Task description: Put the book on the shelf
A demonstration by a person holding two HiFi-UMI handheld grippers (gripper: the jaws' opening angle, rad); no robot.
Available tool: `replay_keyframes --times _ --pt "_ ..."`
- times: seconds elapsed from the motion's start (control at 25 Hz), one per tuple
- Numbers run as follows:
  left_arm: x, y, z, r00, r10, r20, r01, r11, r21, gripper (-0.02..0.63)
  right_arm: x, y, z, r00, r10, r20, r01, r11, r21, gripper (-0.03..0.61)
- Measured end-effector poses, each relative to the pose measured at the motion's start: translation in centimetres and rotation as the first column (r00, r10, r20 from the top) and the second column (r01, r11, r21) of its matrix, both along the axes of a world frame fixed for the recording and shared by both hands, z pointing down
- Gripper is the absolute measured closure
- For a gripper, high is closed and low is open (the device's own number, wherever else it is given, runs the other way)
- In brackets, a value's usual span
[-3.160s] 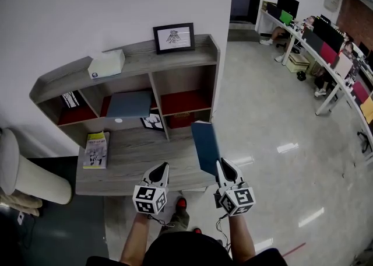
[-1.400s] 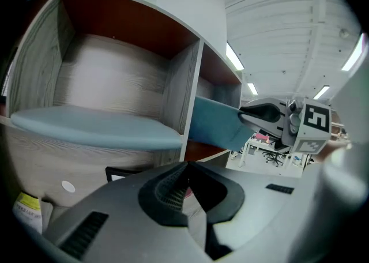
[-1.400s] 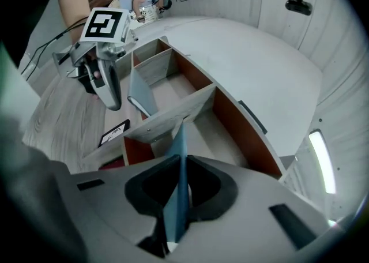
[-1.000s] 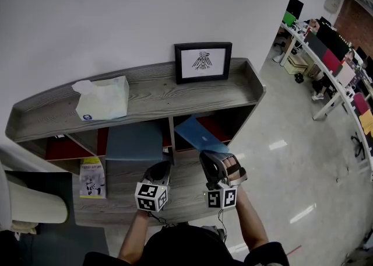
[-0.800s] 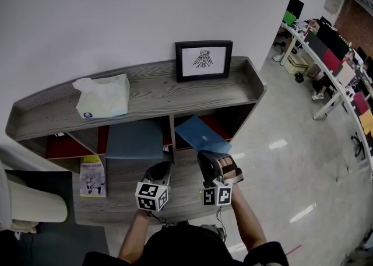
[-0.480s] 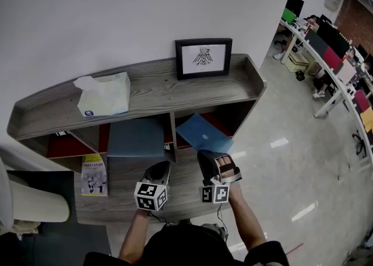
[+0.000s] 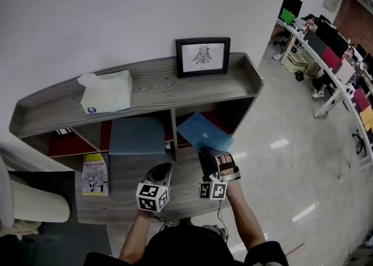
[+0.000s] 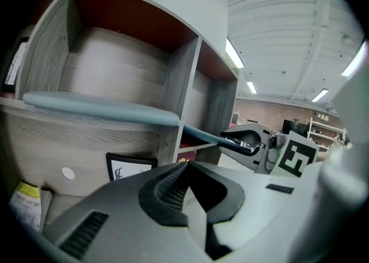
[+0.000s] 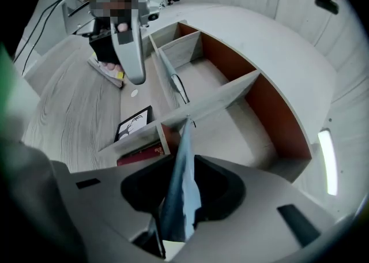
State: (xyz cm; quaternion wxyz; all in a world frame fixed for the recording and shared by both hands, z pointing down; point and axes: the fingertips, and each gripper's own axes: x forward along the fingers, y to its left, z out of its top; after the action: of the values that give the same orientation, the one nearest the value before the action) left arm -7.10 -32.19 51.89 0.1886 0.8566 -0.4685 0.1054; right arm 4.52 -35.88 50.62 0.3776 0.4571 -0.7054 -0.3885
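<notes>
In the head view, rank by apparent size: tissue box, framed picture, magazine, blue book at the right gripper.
1. Tissue box and framed picture: alike, too close to rank.
2. Blue book, partly hidden.
3. Magazine, smallest.

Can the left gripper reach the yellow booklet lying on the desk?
Probably yes. The yellow booklet lies flat on the desk, off to the left of the left gripper. That gripper holds nothing, and nothing stands between the two in the head view.

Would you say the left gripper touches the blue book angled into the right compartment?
Apart. Head view shows bare wood between the left gripper and the blue book.
</notes>
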Motion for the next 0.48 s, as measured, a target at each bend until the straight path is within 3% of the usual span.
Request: replay_keyframes --times 0.24,0.48 --pt "-0.6 0.4 -0.1 1.000 -0.011 0.001 0.011 1.000 0.003 0.606 0.2 0.0 0.0 0.998 0.009 0.068 -0.004 0.997 -0.077 0.345" --pt "-1.1 0.8 -0.4 1.000 -0.016 0.003 0.016 1.000 0.010 0.607 0.3 0.3 -0.1 0.994 0.028 0.105 -0.018 0.995 -0.100 0.324"
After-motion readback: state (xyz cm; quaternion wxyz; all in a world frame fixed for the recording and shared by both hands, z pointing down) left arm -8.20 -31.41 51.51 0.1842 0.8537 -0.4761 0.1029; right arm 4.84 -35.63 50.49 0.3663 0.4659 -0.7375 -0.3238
